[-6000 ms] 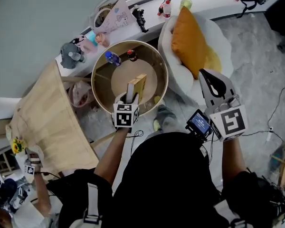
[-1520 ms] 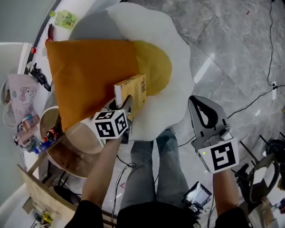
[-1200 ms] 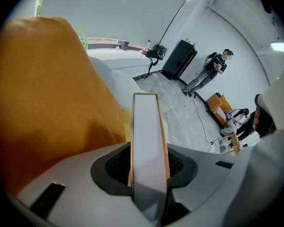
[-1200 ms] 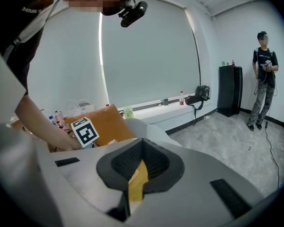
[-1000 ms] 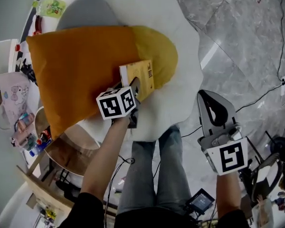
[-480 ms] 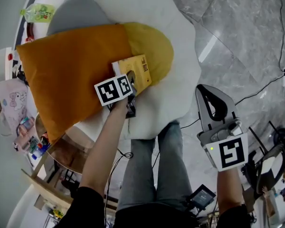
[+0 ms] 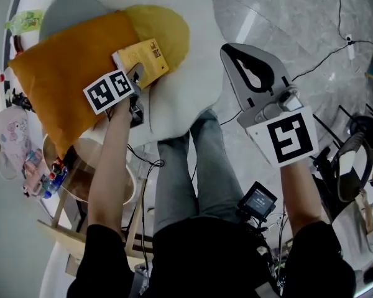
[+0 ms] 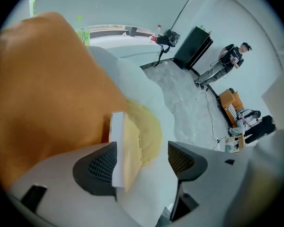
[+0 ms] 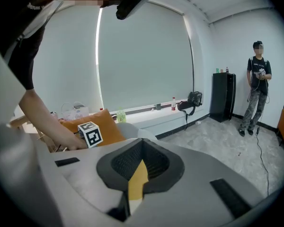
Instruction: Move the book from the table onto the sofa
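The yellow book (image 7: 143, 59) lies on the sofa (image 7: 186, 92), resting across the orange pillow (image 7: 62, 73) and the yellow cushion (image 7: 168, 27). My left gripper (image 7: 135, 78) hovers just at the book's near end. Its jaws have just been opening and stand wide. In the left gripper view the book (image 8: 128, 150) sits beside the left pad, well apart from the right pad of the left gripper (image 8: 142, 157). My right gripper (image 7: 236, 51) is held over the floor to the right of the sofa, shut and holding nothing. In its own view the right gripper (image 9: 139, 162) has its pads together.
A round wooden table (image 7: 81, 179) with small bottles (image 7: 53, 179) stands at the lower left beside the sofa. Cables run over the marble floor (image 7: 286, 23). A person (image 9: 256, 84) stands by a black cabinet (image 9: 223, 96) across the room.
The left jaws opened and let go of the book, which now rests on the sofa cushions. The left gripper has drawn back a little. The right gripper has risen closer to the head camera.
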Motion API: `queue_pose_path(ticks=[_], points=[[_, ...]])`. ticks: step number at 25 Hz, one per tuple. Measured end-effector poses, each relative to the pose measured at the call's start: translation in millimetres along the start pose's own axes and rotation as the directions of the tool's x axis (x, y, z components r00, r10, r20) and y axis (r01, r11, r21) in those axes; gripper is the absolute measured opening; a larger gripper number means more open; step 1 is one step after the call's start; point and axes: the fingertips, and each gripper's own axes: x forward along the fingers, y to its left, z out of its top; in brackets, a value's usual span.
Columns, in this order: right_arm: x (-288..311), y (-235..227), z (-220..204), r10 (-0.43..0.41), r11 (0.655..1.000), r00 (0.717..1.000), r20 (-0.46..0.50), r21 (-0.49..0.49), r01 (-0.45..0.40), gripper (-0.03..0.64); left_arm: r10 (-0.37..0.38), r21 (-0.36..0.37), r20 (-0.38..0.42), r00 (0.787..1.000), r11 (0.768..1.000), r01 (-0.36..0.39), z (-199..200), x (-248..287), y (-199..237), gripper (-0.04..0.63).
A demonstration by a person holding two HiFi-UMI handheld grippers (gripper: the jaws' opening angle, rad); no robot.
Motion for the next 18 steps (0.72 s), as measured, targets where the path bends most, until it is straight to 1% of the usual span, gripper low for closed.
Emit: queue_pose_path(ticks=[6,9,12,14,15,17,18], points=[[-45,-3,54,-0.036,0.998,0.998,0.045,-0.04,0.038,0.01,-0.003,0.029,0.03,1.0,1.0,0.002,9,-58,-19,0.33],[-66,-1,76,-0.052,0.997,0.997,0.063,-0.057,0.055,0.011,-0.012,0.058,0.052,0.999,0.998,0.009,14,-90,-30,0.33],[-87,0,96,-0.074,0.995,0.994,0.085,-0.066,0.08,0.01,-0.058,0.112,0.091,0.994,0.993,0.047,23,-125,-49,0.33],[-103,1,106,-0.09,0.993,0.991,0.095,-0.07,0.097,0.011,-0.111,0.161,0.14,0.984,0.983,0.088,30,-154,-69,0.33],[-111,2,111,-0.098,0.992,0.99,0.1,-0.072,0.106,0.011,-0.138,0.193,0.173,0.975,0.976,0.104,35,-170,-82,0.33],[-128,2,123,-0.117,0.99,0.987,0.114,-0.071,0.125,0.011,-0.196,0.27,0.234,0.952,0.954,0.13,44,-205,-110,0.329],[-137,2,129,-0.125,0.989,0.985,0.122,-0.07,0.134,0.011,-0.23,0.312,0.259,0.938,0.939,0.144,46,-223,-126,0.328]])
